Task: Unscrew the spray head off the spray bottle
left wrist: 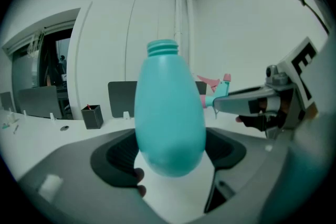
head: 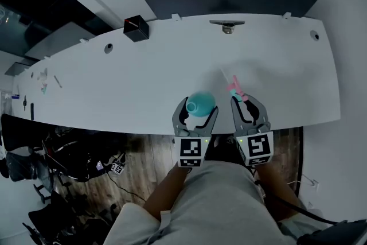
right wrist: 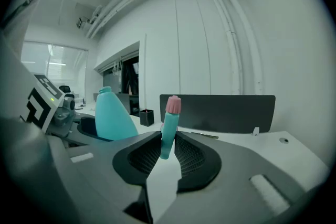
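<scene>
The teal spray bottle (head: 200, 103) has a bare threaded neck with no head on it. My left gripper (head: 196, 112) is shut on its lower body; in the left gripper view the bottle (left wrist: 170, 113) stands upright between the pads of the left gripper (left wrist: 170, 159). The spray head (head: 236, 90), teal with pink parts, is off the bottle and clamped in my right gripper (head: 247, 102). In the right gripper view the spray head (right wrist: 169, 123) stands upright in the right gripper (right wrist: 168, 153), pink end up, with the bottle (right wrist: 113, 115) to its left. Both grippers hang over the near edge of the white table (head: 143, 77).
A small black box (head: 136, 28) stands at the table's far edge, left of centre. A dark panel (head: 229, 0) runs behind the table. A metal fitting (head: 227, 26) and two round holes (head: 108, 48) mark the tabletop. Dark chairs (head: 28, 140) crowd the floor at the left.
</scene>
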### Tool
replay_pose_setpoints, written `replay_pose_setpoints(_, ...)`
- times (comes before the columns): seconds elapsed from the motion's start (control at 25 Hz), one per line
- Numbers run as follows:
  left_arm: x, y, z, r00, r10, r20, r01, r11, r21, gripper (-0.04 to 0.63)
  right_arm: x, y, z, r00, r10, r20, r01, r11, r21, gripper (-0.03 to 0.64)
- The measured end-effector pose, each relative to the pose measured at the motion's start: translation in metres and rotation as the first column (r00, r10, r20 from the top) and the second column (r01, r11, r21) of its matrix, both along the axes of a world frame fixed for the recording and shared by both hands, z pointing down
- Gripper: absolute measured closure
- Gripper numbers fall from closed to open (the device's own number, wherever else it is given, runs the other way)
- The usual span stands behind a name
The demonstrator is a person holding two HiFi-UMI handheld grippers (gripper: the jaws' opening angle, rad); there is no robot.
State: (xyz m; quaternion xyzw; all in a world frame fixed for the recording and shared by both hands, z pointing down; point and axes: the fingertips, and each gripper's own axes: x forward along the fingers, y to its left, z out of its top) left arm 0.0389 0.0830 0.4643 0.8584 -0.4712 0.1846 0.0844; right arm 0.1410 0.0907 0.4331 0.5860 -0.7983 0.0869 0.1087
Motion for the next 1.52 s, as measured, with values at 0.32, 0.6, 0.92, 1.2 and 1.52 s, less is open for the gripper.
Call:
replay_pose_setpoints(0.32, -0.049, 0.031, 0.007, 0.996, -0.092, 0.019, 0.092, 0.995, -0.026, 0.209, -0.006, 0.036, -0.002, 0.996, -0.014, 0.086, 0.011, 0.999, 0.034, 0.534)
replay_pose_setpoints(0.6, -0.056, 0.012, -0.015, 1.000, -0.013, -0.018, 0.014, 1.000, 0.027, 0.209, -0.032, 0.031, -0.024, 0.998, 0.035, 0.060, -0.040, 0.996, 0.077, 0.535)
replay_pose_setpoints(0.92, -0.061, 0.007, -0.020, 0.998, 0.052, -0.024, -0.051, 0.998, 0.040, 0.209, -0.048, 0.028, -0.026, 0.997, 0.069, 0.042, -0.071, 0.996, 0.052, 0.538)
replay_pose_setpoints(1.2, -0.067, 0.009, -0.014, 0.998, 0.061, -0.018, -0.061, 0.998, 0.025, 0.210, -0.052, 0.034, -0.022, 0.995, 0.089, 0.054, -0.091, 0.995, 0.041, 0.537)
replay_pose_setpoints(1.52, -0.063, 0.021, -0.010, 0.997, 0.075, -0.034, -0.075, 0.997, 0.003, 0.210, -0.060, 0.041, -0.021, 0.996, 0.085, 0.036, -0.086, 0.996, 0.031, 0.538)
